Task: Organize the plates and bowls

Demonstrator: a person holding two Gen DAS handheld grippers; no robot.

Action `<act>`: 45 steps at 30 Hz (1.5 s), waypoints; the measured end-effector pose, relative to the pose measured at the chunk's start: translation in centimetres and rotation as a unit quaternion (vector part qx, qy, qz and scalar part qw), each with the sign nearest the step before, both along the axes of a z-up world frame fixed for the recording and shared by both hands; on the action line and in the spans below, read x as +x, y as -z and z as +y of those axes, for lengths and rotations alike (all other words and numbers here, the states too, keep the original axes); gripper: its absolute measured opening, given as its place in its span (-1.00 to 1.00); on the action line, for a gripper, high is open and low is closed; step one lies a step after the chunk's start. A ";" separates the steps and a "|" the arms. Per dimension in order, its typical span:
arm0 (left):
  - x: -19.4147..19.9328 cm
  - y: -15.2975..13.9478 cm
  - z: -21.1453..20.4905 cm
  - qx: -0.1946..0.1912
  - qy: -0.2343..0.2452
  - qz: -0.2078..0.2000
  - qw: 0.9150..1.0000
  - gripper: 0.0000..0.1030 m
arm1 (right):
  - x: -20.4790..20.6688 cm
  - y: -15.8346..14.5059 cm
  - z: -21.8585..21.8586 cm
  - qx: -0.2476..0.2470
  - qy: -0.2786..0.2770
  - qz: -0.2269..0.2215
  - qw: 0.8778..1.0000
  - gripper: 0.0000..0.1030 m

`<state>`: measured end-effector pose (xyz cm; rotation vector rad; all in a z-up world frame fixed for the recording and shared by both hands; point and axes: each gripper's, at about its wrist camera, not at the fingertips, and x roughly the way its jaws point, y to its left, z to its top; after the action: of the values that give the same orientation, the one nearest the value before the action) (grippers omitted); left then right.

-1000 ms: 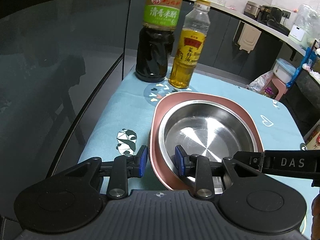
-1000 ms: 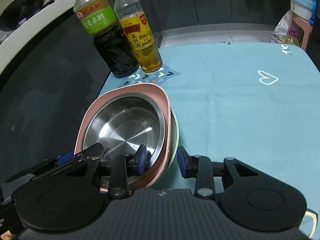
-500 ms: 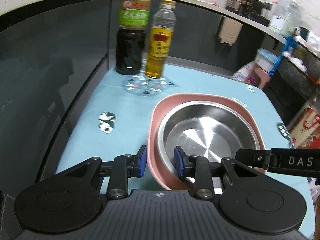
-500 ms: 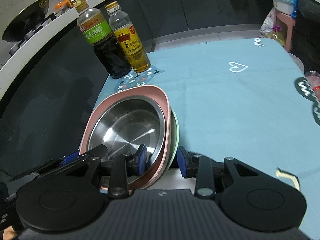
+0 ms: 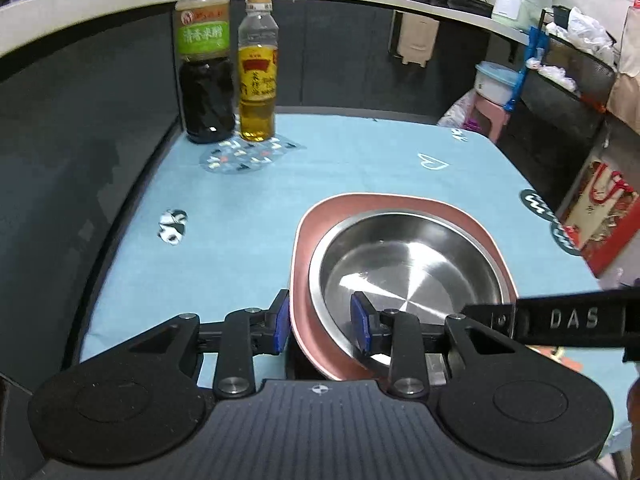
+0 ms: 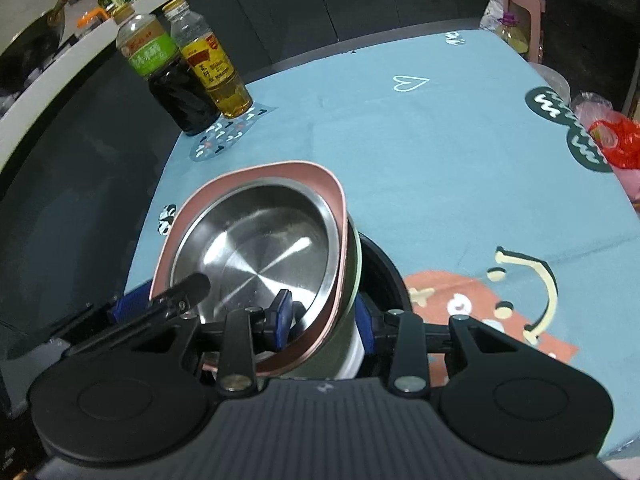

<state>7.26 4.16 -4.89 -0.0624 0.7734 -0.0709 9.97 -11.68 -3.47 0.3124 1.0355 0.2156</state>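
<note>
A steel bowl (image 5: pixel 408 268) (image 6: pixel 256 256) sits in a pink plate (image 5: pixel 400 204) (image 6: pixel 280 170). In the right wrist view a pale green bowl (image 6: pixel 354 264) and a white one (image 6: pixel 352 360) are nested under them. My left gripper (image 5: pixel 320 322) grips the near left rim, one pad outside the pink plate and one inside the steel bowl, and its jaws are easing open slightly. My right gripper (image 6: pixel 324 320) is shut across the stack's right rim. A black round dish (image 6: pixel 384 272) shows beneath; I cannot tell whether it belongs to the stack. The stack hangs tilted over the blue tablecloth (image 5: pixel 360 168).
A dark vinegar bottle (image 5: pixel 206 76) (image 6: pixel 172 80) and a yellow oil bottle (image 5: pixel 258 76) (image 6: pixel 218 76) stand at the table's far left corner. A dark glass wall runs along the left edge. A red bag (image 6: pixel 612 140) and a pink stool (image 5: pixel 492 120) are beyond the right edge.
Both grippers have carried the stack back and to the right, away from the two bottles, which now look smaller and farther off. Both views have rolled slightly.
</note>
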 end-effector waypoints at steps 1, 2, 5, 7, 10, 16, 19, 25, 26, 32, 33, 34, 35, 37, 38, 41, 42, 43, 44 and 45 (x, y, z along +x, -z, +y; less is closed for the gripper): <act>-0.1 0.0 0.0 0.000 0.001 0.000 1.000 -0.44 | 0.0 0.0 -0.1 0.001 0.000 -0.002 1.000 -0.39; -0.2 0.1 -0.1 0.001 0.002 -0.001 1.000 -0.44 | -0.1 0.1 -0.1 0.001 -0.001 -0.001 1.000 -0.39; -0.7 0.0 -0.2 0.006 0.004 -0.003 1.000 -0.44 | -0.7 0.4 -0.1 0.000 -0.005 0.002 1.000 -0.39; -0.8 0.1 -0.3 0.007 0.007 -0.002 1.000 -0.44 | -1.1 0.5 -0.2 -0.001 -0.005 0.002 1.000 -0.39; -1.2 0.2 -0.4 0.006 0.010 -0.001 1.000 -0.44 | -1.8 0.5 -0.5 0.001 -0.004 0.003 1.000 -0.39; -1.8 0.2 -0.6 0.009 0.016 0.003 1.000 -0.43 | -2.4 0.5 -0.7 0.001 -0.002 0.002 1.000 -0.39; -2.1 0.3 -0.7 0.011 0.020 0.004 1.000 -0.43 | -2.8 0.4 -0.8 0.001 -0.001 0.004 1.000 -0.39; -2.9 0.4 -1.1 0.019 0.034 0.005 0.999 -0.43 | -3.6 0.3 -1.4 0.003 -0.001 0.004 1.000 -0.38; -2.9 0.4 -1.1 0.019 0.036 0.006 0.999 -0.43 | -3.6 0.2 -1.4 0.002 -0.001 0.004 1.000 -0.38; -3.1 0.3 -1.0 0.014 0.038 0.010 0.999 -0.39 | -3.7 0.3 -1.7 0.010 0.000 0.003 1.000 -0.30; -3.0 0.3 -0.9 0.012 0.037 0.014 0.999 -0.37 | -3.7 0.3 -1.9 0.011 0.004 0.002 1.000 -0.26; -3.0 0.3 -0.8 0.008 0.036 0.017 0.999 -0.37 | -3.8 0.2 -2.0 0.009 0.008 -0.001 1.000 -0.20; -2.9 0.3 -0.8 0.005 0.035 0.019 0.999 -0.36 | -3.9 0.2 -2.1 0.006 0.013 -0.005 1.000 -0.16; -2.9 0.3 -0.7 0.004 0.031 0.020 0.999 -0.36 | -4.1 0.1 -2.4 0.002 0.017 -0.010 1.000 -0.14; -2.9 0.3 -0.7 0.004 0.030 0.021 0.999 -0.35 | -4.1 0.2 -2.5 0.002 0.017 -0.010 1.000 -0.14; -3.0 0.2 -0.6 0.004 0.026 0.018 0.999 -0.34 | -4.2 0.3 -2.8 0.010 0.019 -0.009 1.000 -0.13; -3.1 0.1 -0.5 0.004 0.025 0.017 1.000 -0.34 | -4.2 0.3 -2.9 0.012 0.021 -0.009 1.000 -0.12; -3.1 0.0 -0.5 0.004 0.024 0.016 1.000 -0.33 | -4.2 0.3 -3.0 0.015 0.023 -0.008 1.000 -0.11; -3.1 0.0 -0.4 0.004 0.023 0.016 1.000 -0.32 | -4.3 0.3 -3.1 0.018 0.024 -0.009 0.999 -0.11; -3.1 0.0 -0.3 0.004 0.021 0.015 1.000 -0.30 | -4.2 0.3 -3.2 0.021 0.026 -0.008 0.999 -0.11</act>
<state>4.11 3.84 -4.92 -0.0396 0.8055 -0.1079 5.74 -14.85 -3.75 0.3741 1.0061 0.1938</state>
